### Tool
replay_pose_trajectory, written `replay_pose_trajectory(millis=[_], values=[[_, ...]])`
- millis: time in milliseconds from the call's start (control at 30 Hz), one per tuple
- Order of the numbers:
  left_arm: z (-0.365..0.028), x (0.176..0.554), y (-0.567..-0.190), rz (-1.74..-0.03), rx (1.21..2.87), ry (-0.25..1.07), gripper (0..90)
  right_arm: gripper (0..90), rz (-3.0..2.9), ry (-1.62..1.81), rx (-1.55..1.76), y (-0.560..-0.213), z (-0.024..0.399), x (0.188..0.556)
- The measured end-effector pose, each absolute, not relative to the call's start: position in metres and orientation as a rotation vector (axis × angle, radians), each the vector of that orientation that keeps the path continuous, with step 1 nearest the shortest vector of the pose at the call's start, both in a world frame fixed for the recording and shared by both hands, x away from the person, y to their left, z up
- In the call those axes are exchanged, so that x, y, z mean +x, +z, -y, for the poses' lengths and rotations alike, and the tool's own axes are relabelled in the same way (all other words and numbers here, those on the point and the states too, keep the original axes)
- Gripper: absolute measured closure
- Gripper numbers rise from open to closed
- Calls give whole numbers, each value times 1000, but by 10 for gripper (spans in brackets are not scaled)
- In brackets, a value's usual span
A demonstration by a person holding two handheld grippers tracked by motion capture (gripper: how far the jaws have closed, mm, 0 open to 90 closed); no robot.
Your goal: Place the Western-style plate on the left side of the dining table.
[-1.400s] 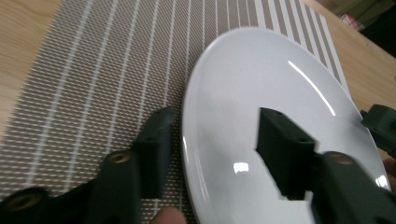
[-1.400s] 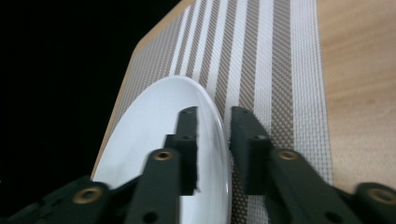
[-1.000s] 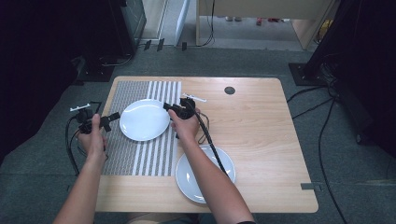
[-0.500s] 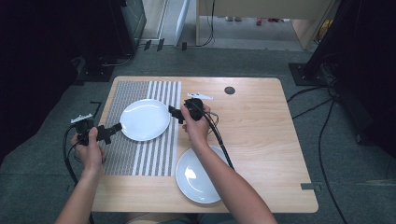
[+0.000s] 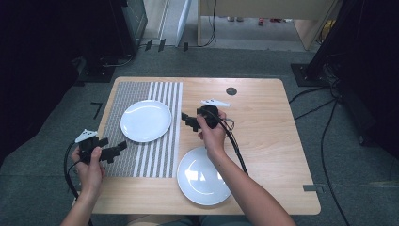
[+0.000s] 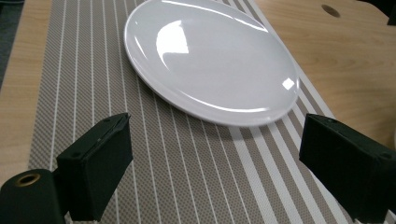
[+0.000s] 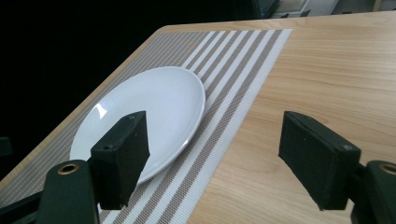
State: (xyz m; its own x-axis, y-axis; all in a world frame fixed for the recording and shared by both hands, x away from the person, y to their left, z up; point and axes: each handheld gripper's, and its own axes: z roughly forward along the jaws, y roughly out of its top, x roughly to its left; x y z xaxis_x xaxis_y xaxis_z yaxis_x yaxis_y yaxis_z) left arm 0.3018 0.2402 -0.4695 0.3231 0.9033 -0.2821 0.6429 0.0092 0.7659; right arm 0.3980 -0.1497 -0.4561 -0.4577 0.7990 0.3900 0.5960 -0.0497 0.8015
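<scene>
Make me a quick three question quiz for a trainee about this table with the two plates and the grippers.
1. True or false: the plate on the striped mat is held by the left gripper.
2. Where does the second plate lie? A on the mat; B on bare table; C on the floor.
3. What is between the right gripper jaws?

Key: 1 false, it lies free, jaws apart. 2 B. 3 Nothing.
</scene>
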Motion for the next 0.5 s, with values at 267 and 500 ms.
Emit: replay_pose_trajectory(millis=[267, 500], values=[[-245, 278, -482, -1392, 1738, 398, 96, 234, -2005, 1524, 1478, -452, 174, 385], [-250, 260, -494, -1383, 1781, 420, 96, 233, -1978, 1543, 1465, -450, 206, 365]])
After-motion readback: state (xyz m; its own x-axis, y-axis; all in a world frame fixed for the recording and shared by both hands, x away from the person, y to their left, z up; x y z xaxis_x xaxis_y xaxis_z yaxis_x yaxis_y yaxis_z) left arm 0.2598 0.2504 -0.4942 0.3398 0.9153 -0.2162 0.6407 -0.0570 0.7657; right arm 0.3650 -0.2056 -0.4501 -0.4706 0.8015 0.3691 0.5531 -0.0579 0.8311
